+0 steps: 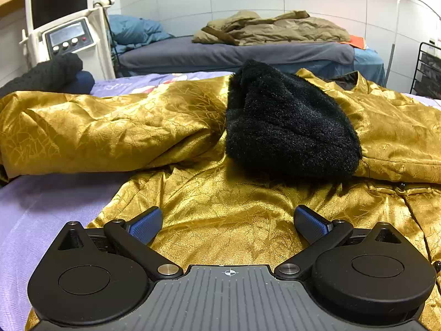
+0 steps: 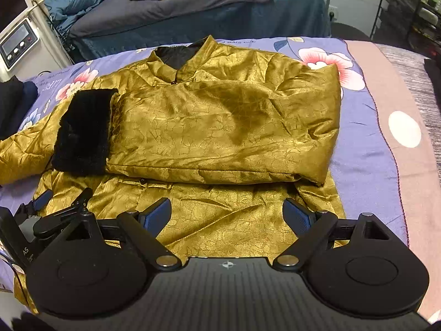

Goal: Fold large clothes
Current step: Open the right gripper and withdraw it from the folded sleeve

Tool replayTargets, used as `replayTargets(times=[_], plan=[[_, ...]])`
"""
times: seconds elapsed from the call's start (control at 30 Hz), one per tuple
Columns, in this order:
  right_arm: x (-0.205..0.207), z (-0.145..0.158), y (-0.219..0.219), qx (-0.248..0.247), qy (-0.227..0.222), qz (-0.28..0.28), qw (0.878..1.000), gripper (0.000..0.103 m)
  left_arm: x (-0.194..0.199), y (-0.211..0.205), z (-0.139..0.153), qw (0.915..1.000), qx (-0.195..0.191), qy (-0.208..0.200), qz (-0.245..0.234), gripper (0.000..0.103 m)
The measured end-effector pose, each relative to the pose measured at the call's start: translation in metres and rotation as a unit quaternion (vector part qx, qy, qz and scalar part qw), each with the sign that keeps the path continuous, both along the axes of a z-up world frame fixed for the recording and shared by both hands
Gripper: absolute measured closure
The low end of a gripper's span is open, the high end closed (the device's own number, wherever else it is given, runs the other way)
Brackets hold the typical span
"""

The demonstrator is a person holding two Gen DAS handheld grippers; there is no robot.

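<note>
The gold jacket lies flat on the floral bedspread, collar at the far end and hem nearest both tools. One sleeve is already folded across the chest, its black fur cuff resting on the jacket's left half; the other sleeve still runs out past the jacket's left edge, long axis crosswise.

The left gripper hovers over the hem on the jacket's left side, jaws apart, nothing between them. The right gripper hovers over the hem's middle, jaws also wide apart and empty.

The spread sleeve is nearer the left gripper (likely its job), so the next fold probably goes from the jacket's left toward its centre.
</note>
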State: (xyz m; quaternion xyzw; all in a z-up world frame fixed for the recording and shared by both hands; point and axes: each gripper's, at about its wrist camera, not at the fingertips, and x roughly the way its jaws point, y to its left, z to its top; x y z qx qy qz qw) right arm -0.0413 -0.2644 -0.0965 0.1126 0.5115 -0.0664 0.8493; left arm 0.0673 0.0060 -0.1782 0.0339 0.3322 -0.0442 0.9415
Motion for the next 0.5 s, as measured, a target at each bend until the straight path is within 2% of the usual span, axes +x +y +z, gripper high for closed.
replayTargets(times=[0.5], plan=[[-0.006,-0.014,-0.01,0.009,0.023,0.01,1.0,0.013,0.0,0.0,0.0,1.0,0.0,0.0,0.0,0.0]])
